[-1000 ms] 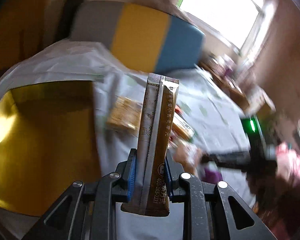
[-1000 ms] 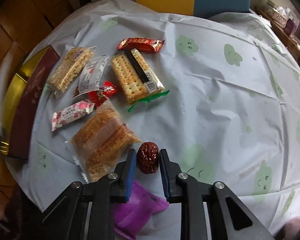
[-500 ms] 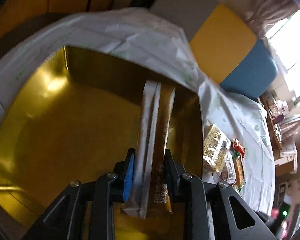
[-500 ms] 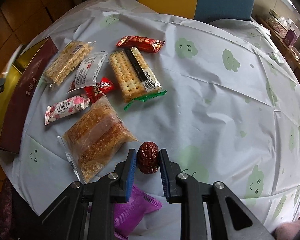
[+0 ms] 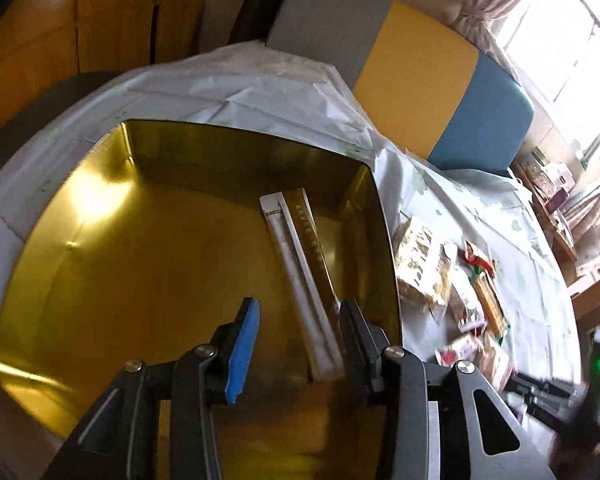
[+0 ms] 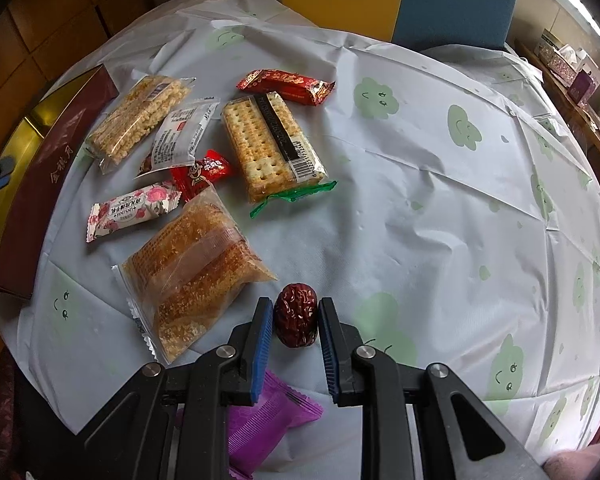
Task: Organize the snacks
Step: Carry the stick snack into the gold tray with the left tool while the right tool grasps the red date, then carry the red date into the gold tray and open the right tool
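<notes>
Inside gold tin (image 5: 100,280), stick sachet (image 5: 300,264) lay released; left gripper (image 5: 296,344) jaws just parted. Right gripper (image 6: 292,320) pinched dried jujube (image 6: 295,315): light, wrinkled, soft; hold mid-body.

The left wrist view looks steeply down, close into the gold box (image 5: 140,272); the right wrist view looks down over the desk (image 6: 420,200). Both share the snack packets (image 5: 420,264) and box.

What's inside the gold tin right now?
One long stick sachet lies in the gold tin, near its right wall. The left gripper, jaws just opened, covers the sachet's near end and the tin's near floor. Nothing else shows inside.
</notes>
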Demonstrator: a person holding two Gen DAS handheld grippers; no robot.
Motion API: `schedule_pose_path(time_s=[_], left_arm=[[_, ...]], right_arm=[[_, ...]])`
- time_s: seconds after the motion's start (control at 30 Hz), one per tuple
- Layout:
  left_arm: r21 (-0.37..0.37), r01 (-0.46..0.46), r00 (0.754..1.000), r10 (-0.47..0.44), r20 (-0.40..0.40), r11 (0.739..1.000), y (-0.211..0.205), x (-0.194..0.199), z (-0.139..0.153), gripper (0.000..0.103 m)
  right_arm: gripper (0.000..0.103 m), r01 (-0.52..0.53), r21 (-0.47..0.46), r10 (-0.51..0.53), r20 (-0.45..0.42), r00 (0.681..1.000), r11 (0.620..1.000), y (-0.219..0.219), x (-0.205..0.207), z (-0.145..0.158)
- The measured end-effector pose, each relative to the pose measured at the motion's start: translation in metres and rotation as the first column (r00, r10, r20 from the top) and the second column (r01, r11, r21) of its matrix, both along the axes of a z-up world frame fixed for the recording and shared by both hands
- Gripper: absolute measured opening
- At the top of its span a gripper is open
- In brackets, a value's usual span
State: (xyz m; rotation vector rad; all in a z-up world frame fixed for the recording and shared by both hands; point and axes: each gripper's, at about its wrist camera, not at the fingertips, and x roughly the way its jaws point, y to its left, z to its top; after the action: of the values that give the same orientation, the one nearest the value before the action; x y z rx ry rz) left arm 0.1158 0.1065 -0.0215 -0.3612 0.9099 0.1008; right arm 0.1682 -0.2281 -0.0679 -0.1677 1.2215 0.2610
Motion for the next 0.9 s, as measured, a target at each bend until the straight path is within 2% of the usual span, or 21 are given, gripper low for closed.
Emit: schedule_pose_path(time_s=[0.2,0.43,0.63,0.77,0.9], left_arm=[[0.078,0.039,0.997,-0.044,0.059,0.996,-0.01,-0.04,0.012,0.043],[0.157,0.067,0.992,-0.082,0.093,0.985,-0.02,-0.071,0.015,0.044],[0.169,0.036,0.995,-0.052,0.088,0.985,-0.009,-0.083,0.01,0.044],[0.159,0.005,0.995,-0.02,0.095,0.987,0.002,-0.088,0.01,0.044],[0.158,-0.036,0.992,0.017,0.122,0.987,0.015,-0.095,0.014,0.049]], right_arm=[[0.023,0.048,0.02,-0.048,0.019,0.999,0.999,-0.012,0.002,0.007],[0.023,0.103,0.102,-0.114,0.106,0.988,0.989,-0.029,-0.003,0.031],[0.023,0.025,0.129,-0.042,0.132,0.99,0.991,-0.005,-0.021,0.046],[0.023,-0.063,0.177,0.035,0.159,0.987,0.982,0.036,-0.038,0.062],[0.023,-0.172,0.238,0.127,0.194,0.973,0.956,0.09,-0.052,0.08]])
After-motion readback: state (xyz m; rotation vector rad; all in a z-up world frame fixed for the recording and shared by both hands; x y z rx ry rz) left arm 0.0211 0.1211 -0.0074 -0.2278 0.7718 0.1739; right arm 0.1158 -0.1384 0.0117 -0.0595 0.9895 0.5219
